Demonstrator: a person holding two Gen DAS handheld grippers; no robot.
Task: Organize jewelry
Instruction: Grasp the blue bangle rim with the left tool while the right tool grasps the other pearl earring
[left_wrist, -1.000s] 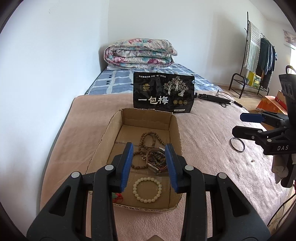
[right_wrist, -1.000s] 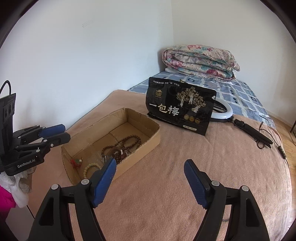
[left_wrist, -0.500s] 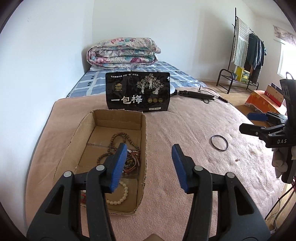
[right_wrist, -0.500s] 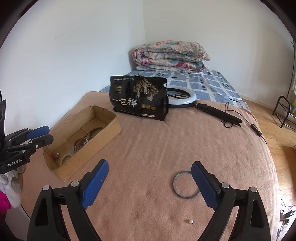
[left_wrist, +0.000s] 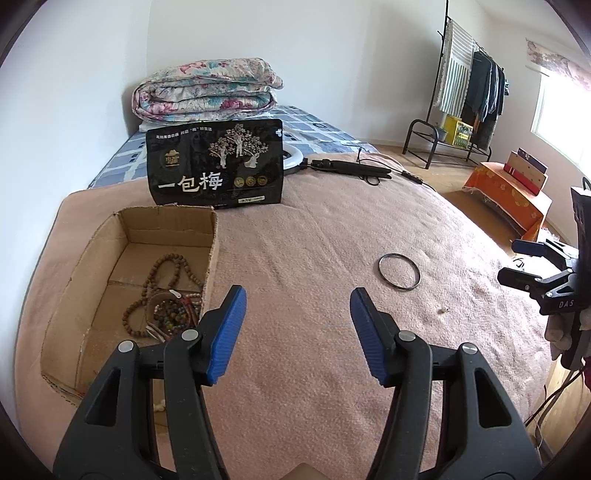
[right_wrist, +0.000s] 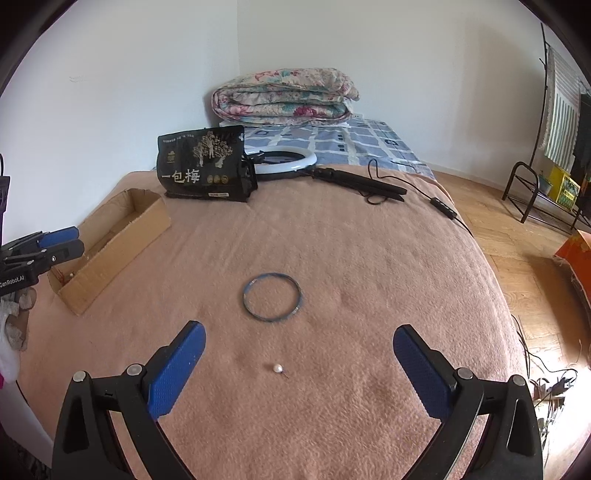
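An open cardboard box (left_wrist: 92, 258) lies on the pink blanket at the left and holds several beaded bracelets (left_wrist: 168, 295). The box also shows in the right wrist view (right_wrist: 122, 236). A thin dark bangle (left_wrist: 399, 272) lies on the blanket to the right; it also shows in the right wrist view (right_wrist: 272, 297). A small pearl earring (right_wrist: 277, 368) lies nearer the right gripper. My left gripper (left_wrist: 297, 334) is open and empty just right of the box. My right gripper (right_wrist: 297, 373) is open and empty, with the pearl between its fingers and the bangle beyond.
A black snack bag (left_wrist: 216, 168) stands behind the box. A ring light with a black stand (right_wrist: 291, 162) and its cable lie further back. A folded quilt (right_wrist: 284, 96) sits at the bed's head. A clothes rack (left_wrist: 469, 92) stands on the floor to the right.
My left gripper has moved right, out from over the box, and opened wider. My right gripper has swung right toward the bangle and pearl.
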